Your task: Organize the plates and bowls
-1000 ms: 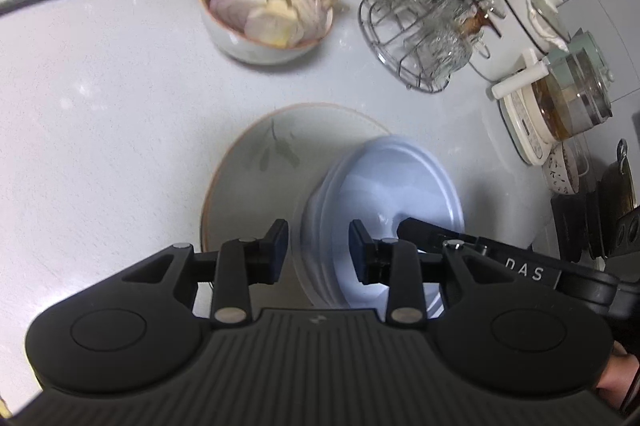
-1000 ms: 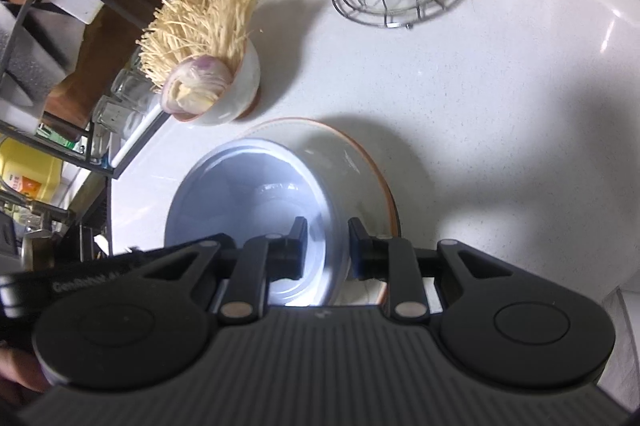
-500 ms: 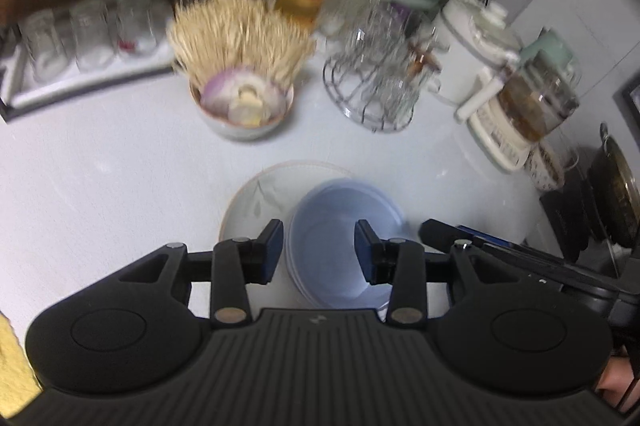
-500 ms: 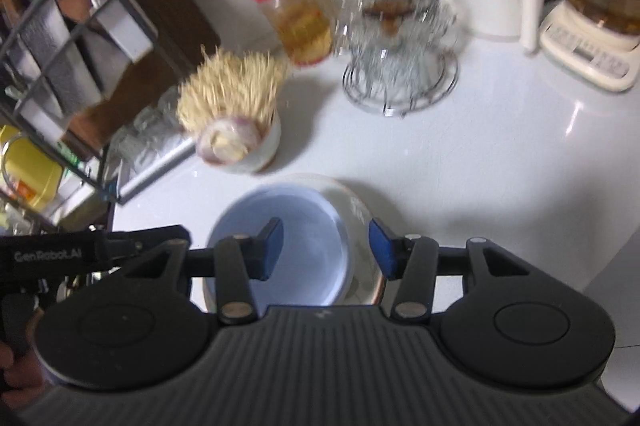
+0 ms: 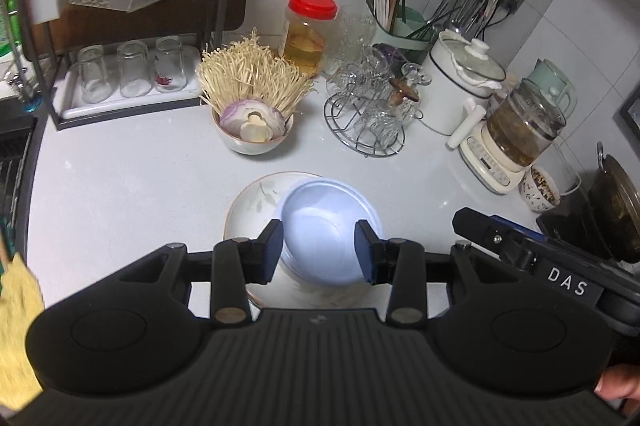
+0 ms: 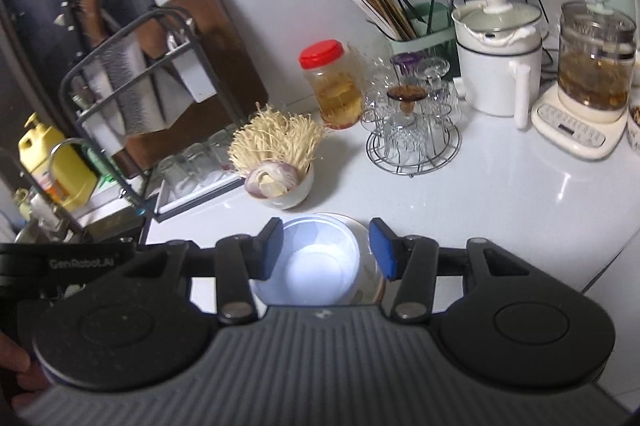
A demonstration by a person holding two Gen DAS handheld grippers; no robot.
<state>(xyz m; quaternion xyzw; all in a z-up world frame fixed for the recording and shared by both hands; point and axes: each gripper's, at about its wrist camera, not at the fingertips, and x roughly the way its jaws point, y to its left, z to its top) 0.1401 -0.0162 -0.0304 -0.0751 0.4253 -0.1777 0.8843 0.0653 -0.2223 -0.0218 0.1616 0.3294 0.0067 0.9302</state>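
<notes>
Though above bowl [image 5: 328, 230] — hand-held gripper [image 5: 319, 252] empty.

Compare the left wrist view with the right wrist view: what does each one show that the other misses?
Left wrist only: a dark wok at the right edge and a yellow cloth at the left. Right wrist only: a yellow bottle by the sink and a knife block. Both: the blue bowl on the plate, the mushroom bowl, the red-lidded jar, and open, empty tongs.
</notes>
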